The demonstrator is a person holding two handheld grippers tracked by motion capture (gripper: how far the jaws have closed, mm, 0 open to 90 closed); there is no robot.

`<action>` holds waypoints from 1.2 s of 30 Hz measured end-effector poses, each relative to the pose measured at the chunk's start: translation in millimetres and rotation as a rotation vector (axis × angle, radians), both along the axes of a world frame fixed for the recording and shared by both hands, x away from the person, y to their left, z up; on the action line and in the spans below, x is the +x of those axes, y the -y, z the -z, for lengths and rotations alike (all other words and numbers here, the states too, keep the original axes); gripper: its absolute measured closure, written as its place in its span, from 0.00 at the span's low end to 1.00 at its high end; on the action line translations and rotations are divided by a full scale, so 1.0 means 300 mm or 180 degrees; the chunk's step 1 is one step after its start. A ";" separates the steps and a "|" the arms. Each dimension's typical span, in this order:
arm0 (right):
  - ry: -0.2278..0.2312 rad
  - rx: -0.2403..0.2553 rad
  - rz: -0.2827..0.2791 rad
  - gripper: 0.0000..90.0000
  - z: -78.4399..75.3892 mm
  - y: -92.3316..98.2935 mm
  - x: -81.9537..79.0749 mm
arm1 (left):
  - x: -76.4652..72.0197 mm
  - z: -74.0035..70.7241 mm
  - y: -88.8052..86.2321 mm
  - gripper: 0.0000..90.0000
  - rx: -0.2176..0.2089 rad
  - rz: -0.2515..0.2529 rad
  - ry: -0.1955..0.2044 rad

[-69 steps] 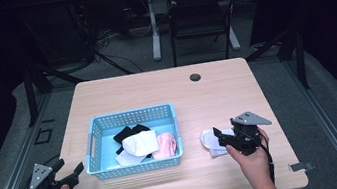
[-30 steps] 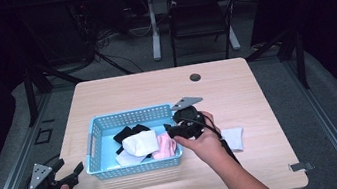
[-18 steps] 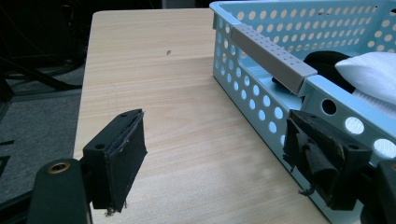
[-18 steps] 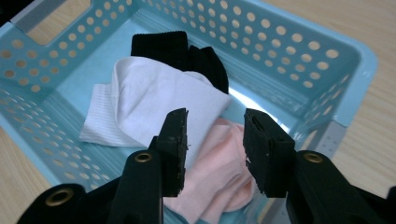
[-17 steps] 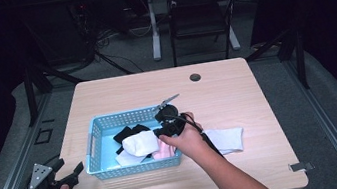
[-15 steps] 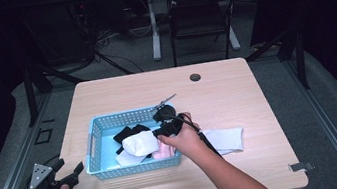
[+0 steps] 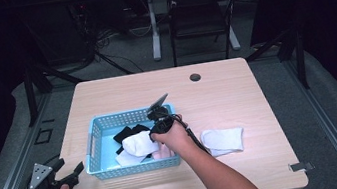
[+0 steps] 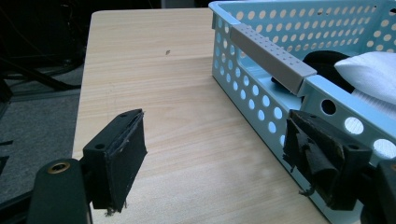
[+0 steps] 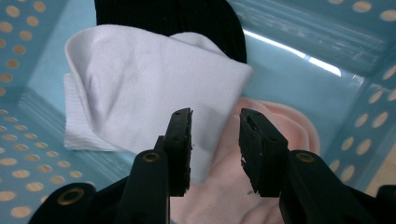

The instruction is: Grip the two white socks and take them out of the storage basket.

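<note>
Right gripper (image 9: 215,135) inside blue basket (image 7: 94,143), jaws parted, empty, poised over white sock (image 9: 140,93) edge and pink sock (image 9: 271,130). Black sock (image 9: 177,16) behind. Left gripper (image 8: 210,163) spread wide, empty, beside basket wall. Another white sock (image 7: 224,139) on table (image 7: 236,84).

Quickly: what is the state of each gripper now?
Left gripper: open, empty, beside the blue basket.
Right gripper: open, empty, over the white sock in the basket.
</note>
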State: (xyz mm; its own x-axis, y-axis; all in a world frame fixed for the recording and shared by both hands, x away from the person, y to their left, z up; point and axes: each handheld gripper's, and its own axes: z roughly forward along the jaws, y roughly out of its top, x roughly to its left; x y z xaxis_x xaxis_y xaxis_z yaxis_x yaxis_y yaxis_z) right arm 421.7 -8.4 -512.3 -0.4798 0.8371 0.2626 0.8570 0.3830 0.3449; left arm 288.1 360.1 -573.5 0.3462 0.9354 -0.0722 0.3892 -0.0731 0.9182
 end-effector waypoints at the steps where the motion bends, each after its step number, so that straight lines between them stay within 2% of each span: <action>1: 0.0000 0.0000 0.0000 0.72 0.000 0.000 0.000 | 0.000 0.000 0.000 0.23 0.0001 0.0000 0.0002; 2: -0.0093 -0.0028 -0.0029 0.73 0.007 -0.008 0.007 | 0.000 0.000 0.000 0.23 0.0002 0.0001 0.0004; 8: -0.0180 0.0002 -0.0011 0.75 0.023 -0.017 0.012 | 0.000 0.000 -0.002 0.23 -0.0009 -0.0001 0.0008; 9: -0.0134 0.0032 -0.0033 0.79 0.019 -0.014 0.013 | 0.000 0.000 -0.002 0.23 -0.0009 0.0000 0.0007; 15: -0.0018 0.0145 -0.0048 0.85 0.012 -0.008 0.008 | 0.000 0.000 0.000 0.23 -0.0004 0.0001 0.0002; 19: 0.0116 0.0119 -0.0115 0.91 0.010 -0.015 -0.002 | 0.000 0.000 0.001 0.23 -0.0004 0.0012 0.0002; 22: 0.0297 0.0176 -0.0200 0.96 -0.008 -0.022 -0.018 | 0.000 0.000 0.000 0.23 0.0000 0.0004 -0.0003; 26: 0.0692 0.0327 -0.0333 0.97 -0.041 -0.039 -0.059 | 0.000 0.000 0.000 0.23 -0.0001 0.0001 -0.0002; 30: 0.1255 0.0185 -0.0600 0.97 -0.085 -0.055 -0.112 | 0.000 0.000 -0.001 0.23 0.0002 0.0000 0.0001; 32: 0.1472 0.0148 -0.0682 0.97 -0.099 -0.056 -0.134 | 0.000 0.000 0.000 0.23 0.0003 0.0009 0.0003; 34: 0.1627 0.0118 -0.0739 0.97 -0.113 -0.056 -0.155 | 0.000 -0.001 0.001 0.23 0.0014 0.0006 -0.0002; 36: 0.1717 0.0191 -0.0770 0.97 -0.126 -0.049 -0.171 | 0.000 0.000 0.002 0.23 0.0013 0.0005 -0.0004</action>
